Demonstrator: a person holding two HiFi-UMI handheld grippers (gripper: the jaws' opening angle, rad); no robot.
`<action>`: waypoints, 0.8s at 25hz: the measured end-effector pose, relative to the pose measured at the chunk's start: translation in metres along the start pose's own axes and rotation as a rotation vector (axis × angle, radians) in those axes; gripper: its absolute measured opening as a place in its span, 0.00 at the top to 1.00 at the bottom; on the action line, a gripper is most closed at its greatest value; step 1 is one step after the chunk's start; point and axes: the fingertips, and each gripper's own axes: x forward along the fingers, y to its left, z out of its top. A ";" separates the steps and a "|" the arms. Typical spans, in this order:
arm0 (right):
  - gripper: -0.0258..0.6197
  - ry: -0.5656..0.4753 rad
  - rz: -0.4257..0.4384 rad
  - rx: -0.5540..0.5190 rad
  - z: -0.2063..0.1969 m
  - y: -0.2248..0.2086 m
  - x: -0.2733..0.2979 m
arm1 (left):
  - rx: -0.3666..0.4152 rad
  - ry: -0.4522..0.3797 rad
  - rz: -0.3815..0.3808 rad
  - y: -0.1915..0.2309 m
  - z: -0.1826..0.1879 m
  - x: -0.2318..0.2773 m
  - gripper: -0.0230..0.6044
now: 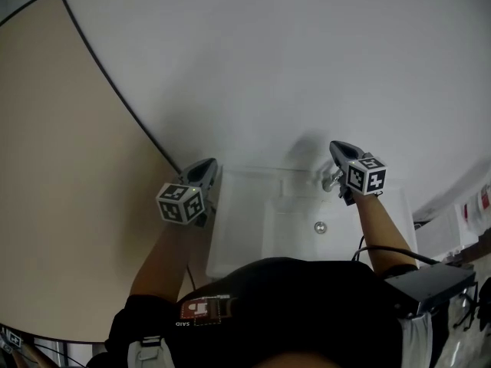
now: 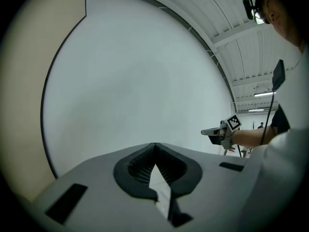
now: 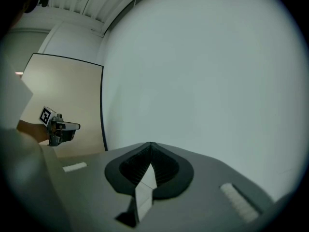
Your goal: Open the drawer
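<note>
One round silvery knob [image 1: 320, 227] marks the likely drawer front on the white unit [image 1: 234, 236]. It sits low in the head view, close against the person's body. Drawer in or out: cannot tell. The right gripper [image 1: 336, 146] is nearer; the knob lies just behind its marker cube, toward the person, well back of the tips. The left gripper [image 1: 210, 163] sits at the unit's left edge. Both point away at the bare white wall [image 1: 268, 67], jaws together, nothing between them. Beige panel [image 1: 54, 167] to the left. Writing: red tag on the person's chest left unread; red-printed labels [image 1: 483, 199] far right too small.
</note>
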 end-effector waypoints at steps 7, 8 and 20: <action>0.96 -0.012 0.012 -0.011 -0.003 -0.001 0.009 | 0.014 0.005 -0.003 0.000 0.000 0.010 0.97; 0.96 -0.008 0.014 -0.009 -0.004 -0.002 0.013 | 0.013 0.010 -0.005 0.001 0.000 0.014 0.97; 0.96 0.002 0.009 -0.019 -0.007 0.003 0.010 | 0.023 0.006 -0.019 -0.002 0.005 0.014 0.97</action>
